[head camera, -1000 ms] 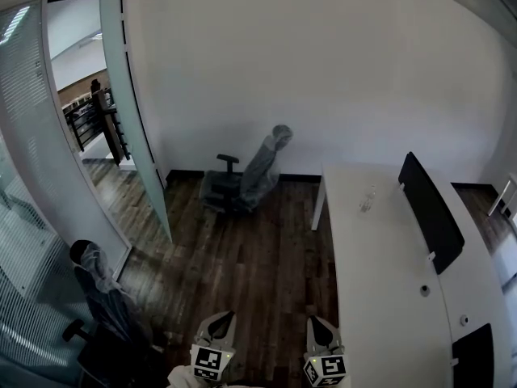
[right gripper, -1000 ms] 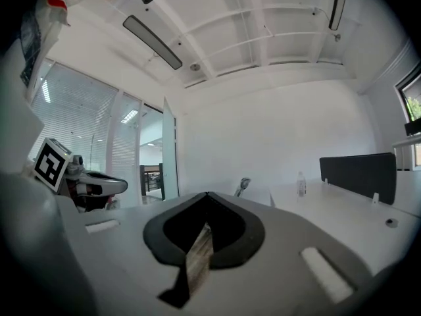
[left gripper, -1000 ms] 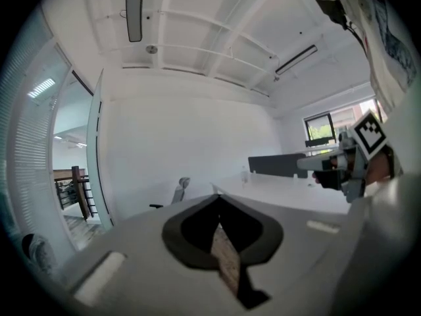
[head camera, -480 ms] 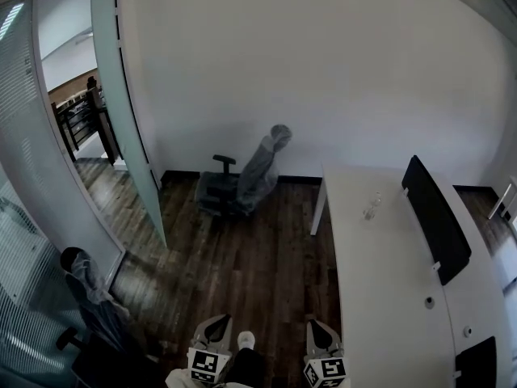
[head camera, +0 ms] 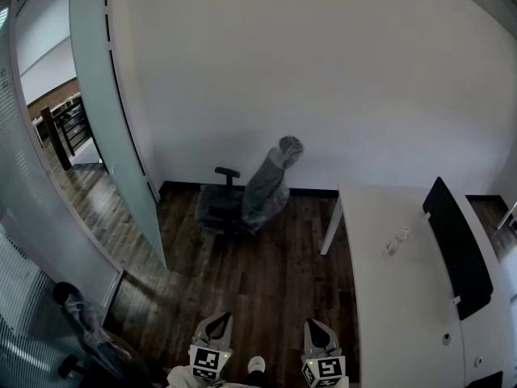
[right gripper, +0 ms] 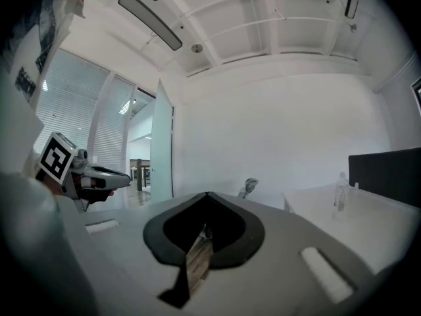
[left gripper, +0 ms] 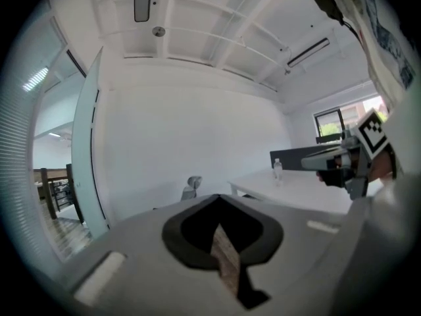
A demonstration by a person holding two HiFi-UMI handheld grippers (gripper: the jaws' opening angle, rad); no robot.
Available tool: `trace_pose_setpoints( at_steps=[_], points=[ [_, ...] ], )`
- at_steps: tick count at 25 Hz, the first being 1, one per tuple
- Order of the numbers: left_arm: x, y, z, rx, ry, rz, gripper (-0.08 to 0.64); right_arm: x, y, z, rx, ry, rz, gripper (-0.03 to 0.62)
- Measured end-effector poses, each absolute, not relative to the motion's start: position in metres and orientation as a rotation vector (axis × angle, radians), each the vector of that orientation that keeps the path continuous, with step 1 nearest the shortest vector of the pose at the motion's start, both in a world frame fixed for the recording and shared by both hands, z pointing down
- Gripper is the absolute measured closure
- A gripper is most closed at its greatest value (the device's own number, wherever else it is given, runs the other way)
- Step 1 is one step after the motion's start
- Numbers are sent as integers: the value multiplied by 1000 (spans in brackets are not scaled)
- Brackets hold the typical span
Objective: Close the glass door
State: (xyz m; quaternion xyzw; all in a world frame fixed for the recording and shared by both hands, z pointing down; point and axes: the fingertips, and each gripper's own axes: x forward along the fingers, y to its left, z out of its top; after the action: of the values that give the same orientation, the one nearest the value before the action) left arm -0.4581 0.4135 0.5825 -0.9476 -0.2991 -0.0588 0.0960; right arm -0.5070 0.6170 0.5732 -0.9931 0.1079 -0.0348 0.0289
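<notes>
The frosted glass door (head camera: 113, 120) stands open at the left, swung into the room beside the doorway (head camera: 52, 103). It also shows in the left gripper view (left gripper: 85, 166) and the right gripper view (right gripper: 161, 157), several steps ahead. My left gripper (head camera: 212, 330) and right gripper (head camera: 317, 334) are side by side at the bottom edge of the head view, pointing forward over the wooden floor. Both are shut and hold nothing: the left gripper (left gripper: 218, 197) and the right gripper (right gripper: 207, 195) each have their jaw tips together. Neither touches the door.
A plastic-wrapped office chair (head camera: 254, 188) stands against the back wall, right of the door. A white desk (head camera: 404, 305) with a black screen (head camera: 460, 245) and a water bottle (head camera: 396, 241) fills the right side. Another wrapped chair (head camera: 85, 326) sits by the glass partition at lower left.
Both grippers have been carried forward into the room. The door and the wrapped chair now look larger and nearer, and the desk has slid to the right of the head view.
</notes>
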Motion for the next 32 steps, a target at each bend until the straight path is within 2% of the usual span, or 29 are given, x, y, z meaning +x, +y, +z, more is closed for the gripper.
trace_pose_setpoints(
  at_steps=[11, 22, 32],
  points=[
    [-300, 404, 586, -2817, -905, -176, 557, -347, 603, 585, -3061, 363, -160, 588],
    [-200, 429, 603, -2842, -876, -229, 557, -240, 634, 593, -3056, 363, -169, 588],
    [-41, 486, 609, -2827, -804, -251, 557, -58, 688, 601, -3016, 467, -152, 588]
  ],
)
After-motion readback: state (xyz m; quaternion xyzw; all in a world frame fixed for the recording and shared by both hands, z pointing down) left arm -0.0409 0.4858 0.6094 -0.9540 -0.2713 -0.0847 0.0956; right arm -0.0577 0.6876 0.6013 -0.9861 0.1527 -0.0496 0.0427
